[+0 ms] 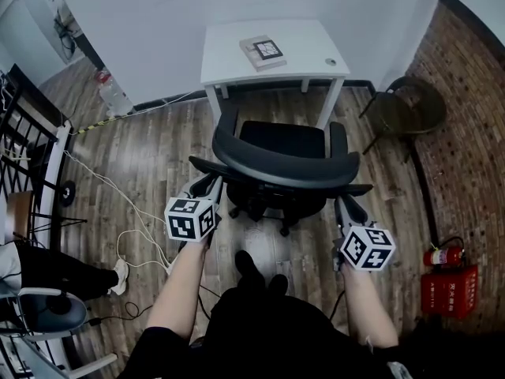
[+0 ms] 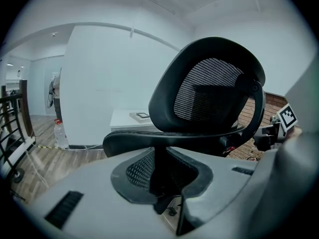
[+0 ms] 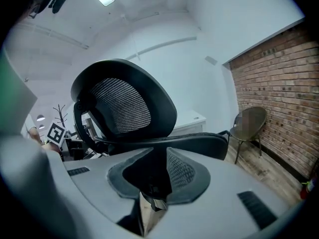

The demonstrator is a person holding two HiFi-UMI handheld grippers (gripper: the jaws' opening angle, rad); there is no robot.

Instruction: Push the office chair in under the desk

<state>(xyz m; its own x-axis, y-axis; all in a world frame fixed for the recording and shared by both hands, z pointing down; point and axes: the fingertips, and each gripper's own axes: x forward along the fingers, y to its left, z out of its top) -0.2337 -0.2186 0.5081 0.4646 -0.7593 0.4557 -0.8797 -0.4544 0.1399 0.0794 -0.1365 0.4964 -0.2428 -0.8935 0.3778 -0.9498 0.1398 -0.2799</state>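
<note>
You stand behind the office chair [image 1: 278, 168], its curved black backrest toward you and its seat pointing at the white tabletop [image 1: 308, 44] against the far wall. The chair is on the wood floor [image 1: 158, 140] just in front of that tabletop. The front of the seat comes about level with the near legs, and the rest of the chair is out in the open, not under.

Your left gripper [image 1: 207, 186] reaches to the rear end of the left armrest [image 2: 149, 141]. In the left gripper view its jaws are clenched on that dark end, with the mesh backrest rising beyond. Your right gripper [image 1: 346, 205] does the same on the other side. Its jaws grasp the rear of the right armrest [image 3: 199, 143], which fills the gap between them. The two marker cubes sit one on either side of the backrest.

A flat book [image 1: 263, 51] lies on the tabletop, with a small round thing [image 1: 330, 61] near the right edge. To the right, a brown round chair [image 1: 406, 105] stands beside the brick wall [image 1: 469, 140], and a red fire extinguisher [image 1: 440, 255] sits lower along that wall. Cables [image 1: 118, 204] trail over the floor at the left, where a bottle [image 1: 110, 95] stands by the wall.
</note>
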